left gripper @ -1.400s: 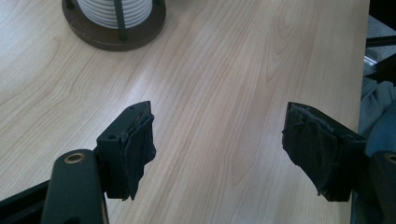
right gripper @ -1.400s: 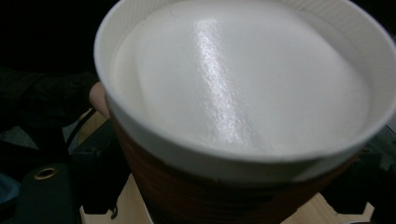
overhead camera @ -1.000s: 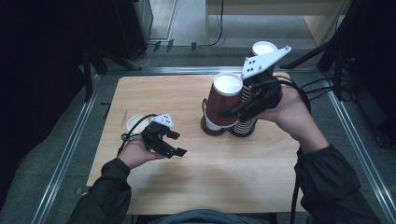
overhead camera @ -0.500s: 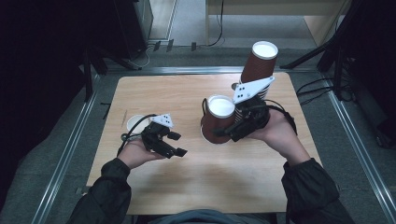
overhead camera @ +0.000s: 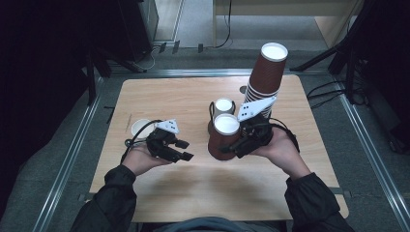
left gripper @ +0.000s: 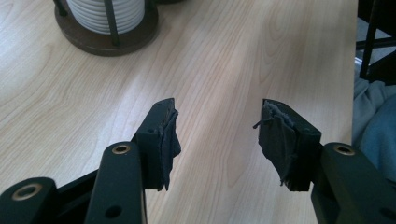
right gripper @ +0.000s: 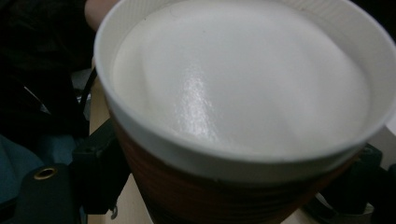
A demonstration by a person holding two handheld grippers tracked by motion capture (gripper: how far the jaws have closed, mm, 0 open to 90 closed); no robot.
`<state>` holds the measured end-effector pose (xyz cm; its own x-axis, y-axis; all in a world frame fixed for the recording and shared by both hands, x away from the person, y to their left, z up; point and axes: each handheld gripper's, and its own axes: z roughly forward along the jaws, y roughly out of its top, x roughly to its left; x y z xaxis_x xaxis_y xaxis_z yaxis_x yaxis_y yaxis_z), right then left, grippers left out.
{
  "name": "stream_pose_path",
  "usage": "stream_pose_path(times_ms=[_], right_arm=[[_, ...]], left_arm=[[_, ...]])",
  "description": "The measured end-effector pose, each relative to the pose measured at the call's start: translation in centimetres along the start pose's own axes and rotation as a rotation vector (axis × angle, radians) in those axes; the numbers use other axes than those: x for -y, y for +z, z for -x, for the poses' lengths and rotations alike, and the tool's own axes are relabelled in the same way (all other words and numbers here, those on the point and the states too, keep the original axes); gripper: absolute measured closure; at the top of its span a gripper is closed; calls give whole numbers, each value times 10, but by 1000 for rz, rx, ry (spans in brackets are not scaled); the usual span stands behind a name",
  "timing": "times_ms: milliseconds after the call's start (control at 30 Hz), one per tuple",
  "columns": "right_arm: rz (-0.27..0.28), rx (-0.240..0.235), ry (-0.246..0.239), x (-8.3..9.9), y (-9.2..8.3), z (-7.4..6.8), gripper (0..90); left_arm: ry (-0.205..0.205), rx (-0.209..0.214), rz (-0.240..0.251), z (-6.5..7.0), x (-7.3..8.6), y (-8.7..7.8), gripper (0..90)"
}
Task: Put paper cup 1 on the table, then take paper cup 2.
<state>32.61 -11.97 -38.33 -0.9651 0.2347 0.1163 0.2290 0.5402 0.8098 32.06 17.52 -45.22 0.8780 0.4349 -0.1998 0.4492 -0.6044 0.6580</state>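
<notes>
While the right tongs (overhead camera: 231, 146) grip the brown paper cup (overhead camera: 223, 136) by its side wall (jaws on either flank, as the right gripper view confirms), the cup stands upright near the centre of the desk (overhead camera: 193, 193), its white interior facing up. Directly at the cup's 12 o'clock sits a second cup in a dark wire holder (overhead camera: 223, 107), close behind it. At 1 o'clock rises a tall, tilted stack of brown cups (overhead camera: 265, 77), just past the right hand (overhead camera: 280, 145). The left tongs (overhead camera: 181, 150) lie at the cup's 9 o'clock, apart from it; their jaws have just been closing, yet a gap remains and nothing sits between them. A white cup (overhead camera: 140, 128) rests just behind the left tongs, at 10 o'clock.
</notes>
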Motion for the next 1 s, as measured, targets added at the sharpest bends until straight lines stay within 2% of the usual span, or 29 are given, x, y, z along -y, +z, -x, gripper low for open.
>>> stream_pose_path(times_ms=[67,233,333,467,633,800,1000], right_arm=[[-2,-2,3,5,3,0,166],[-5,-1,19,18,10,0,166],[-9,3,24,25,14,0,166],[-11,10,28,32,20,2,166],[-15,18,28,39,27,3,167],[-5,16,33,43,34,4,166],[-15,8,37,46,38,6,166]], left_arm=[[-13,-1,7,-1,1,0,471],[2,5,-11,-2,3,3,491],[-20,31,-14,-2,4,6,508],[-34,35,-14,-3,5,8,505],[-13,50,-22,-3,7,10,533],[2,48,-25,-1,5,12,458],[-2,76,-25,0,3,12,360]])
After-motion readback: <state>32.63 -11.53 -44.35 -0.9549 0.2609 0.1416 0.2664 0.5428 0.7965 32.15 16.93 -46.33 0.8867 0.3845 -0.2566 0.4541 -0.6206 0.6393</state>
